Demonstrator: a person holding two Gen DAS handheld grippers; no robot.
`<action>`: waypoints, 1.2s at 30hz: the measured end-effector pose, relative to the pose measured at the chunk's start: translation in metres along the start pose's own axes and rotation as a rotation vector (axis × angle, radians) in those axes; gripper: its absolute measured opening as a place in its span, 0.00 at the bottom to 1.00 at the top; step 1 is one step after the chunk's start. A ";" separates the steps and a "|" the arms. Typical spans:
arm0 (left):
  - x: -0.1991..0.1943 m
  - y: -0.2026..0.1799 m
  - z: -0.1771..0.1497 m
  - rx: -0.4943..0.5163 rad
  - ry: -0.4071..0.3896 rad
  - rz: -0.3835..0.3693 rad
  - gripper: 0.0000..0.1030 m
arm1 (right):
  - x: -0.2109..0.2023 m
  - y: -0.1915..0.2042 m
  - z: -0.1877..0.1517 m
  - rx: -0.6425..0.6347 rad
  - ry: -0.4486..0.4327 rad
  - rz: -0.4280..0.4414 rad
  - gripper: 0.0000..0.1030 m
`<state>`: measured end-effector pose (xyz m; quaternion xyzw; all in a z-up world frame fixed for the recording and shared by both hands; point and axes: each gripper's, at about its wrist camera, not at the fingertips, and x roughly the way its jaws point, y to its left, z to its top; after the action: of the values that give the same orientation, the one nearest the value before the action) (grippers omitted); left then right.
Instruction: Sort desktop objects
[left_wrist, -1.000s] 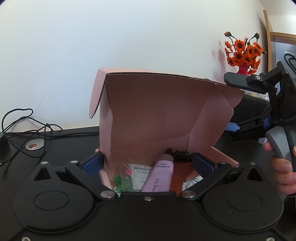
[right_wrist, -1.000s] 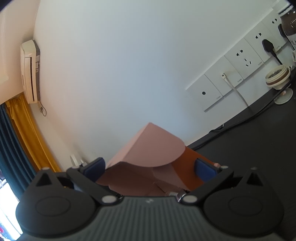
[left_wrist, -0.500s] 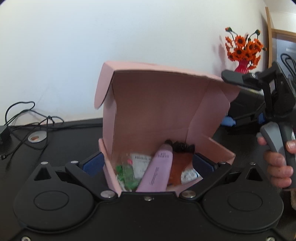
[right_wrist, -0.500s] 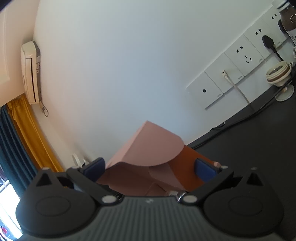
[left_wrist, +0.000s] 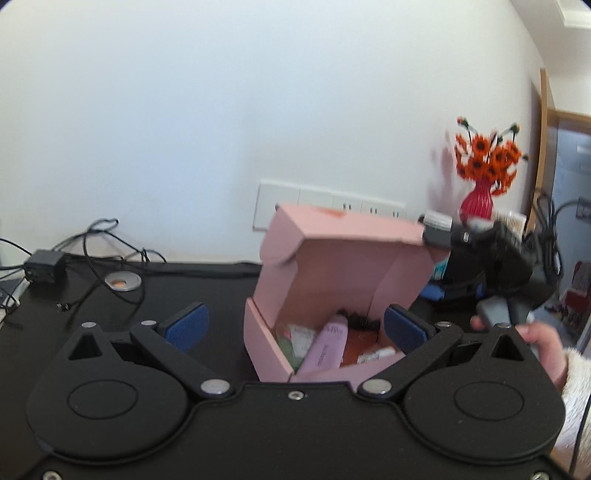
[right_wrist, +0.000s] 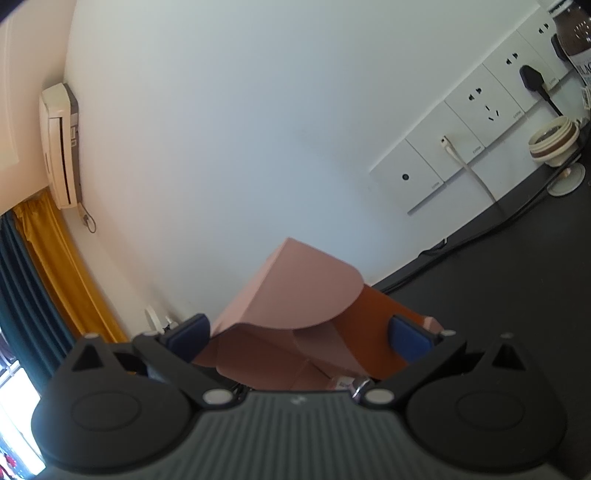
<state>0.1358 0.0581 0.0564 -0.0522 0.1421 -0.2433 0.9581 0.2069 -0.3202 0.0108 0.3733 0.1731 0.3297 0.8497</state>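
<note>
- A matte black desk (left_wrist: 221, 284) runs back to a smooth white wall (left_wrist: 221, 110), which carries a row of flat white socket plates (right_wrist: 461, 147).
- A pink cardboard box (left_wrist: 273, 343) sits on the desk near its middle, with plain matte sides and crisp folded edges. Its lid (left_wrist: 351, 266) stands up and leans forward over the open mouth; a side flap with a rounded edge shows in the right wrist view.
- The left gripper (left_wrist: 295, 325), black plastic with blue padded fingertips (left_wrist: 186, 325), is spread wide. The box lies between its fingers, nearer the right one; I cannot tell whether that pad touches it.
- The right gripper (right_wrist: 301, 332) is also spread wide, its blue pads on either side of the lid. In the left wrist view a hand (left_wrist: 543, 347) in a fuzzy white sleeve holds its grey handle beside the box.
- A bright red ribbed vase of orange flowers (left_wrist: 484, 173) stands by the wall, behind the right gripper.
- Thin black cables (left_wrist: 92, 251) lie tangled at the far left of the desk.
- Inside the box, a smooth lilac tube (left_wrist: 327, 347) lies lengthwise, its dark cap pointing towards the back wall of the box.
- Beside the tube lie small white printed packets (left_wrist: 301, 336), too blurred to read.
</note>
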 end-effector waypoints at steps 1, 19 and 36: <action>-0.003 0.000 0.005 -0.009 -0.019 -0.002 1.00 | 0.000 0.000 0.000 -0.001 0.000 0.001 0.99; 0.050 -0.019 0.037 -0.066 -0.032 -0.130 1.00 | -0.003 -0.006 0.002 0.021 -0.015 0.013 0.99; 0.053 -0.028 0.030 -0.015 -0.013 -0.094 1.00 | -0.026 0.016 0.016 -0.142 -0.060 -0.139 0.99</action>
<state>0.1765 0.0088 0.0766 -0.0673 0.1352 -0.2867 0.9460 0.1890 -0.3383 0.0346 0.3090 0.1493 0.2699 0.8996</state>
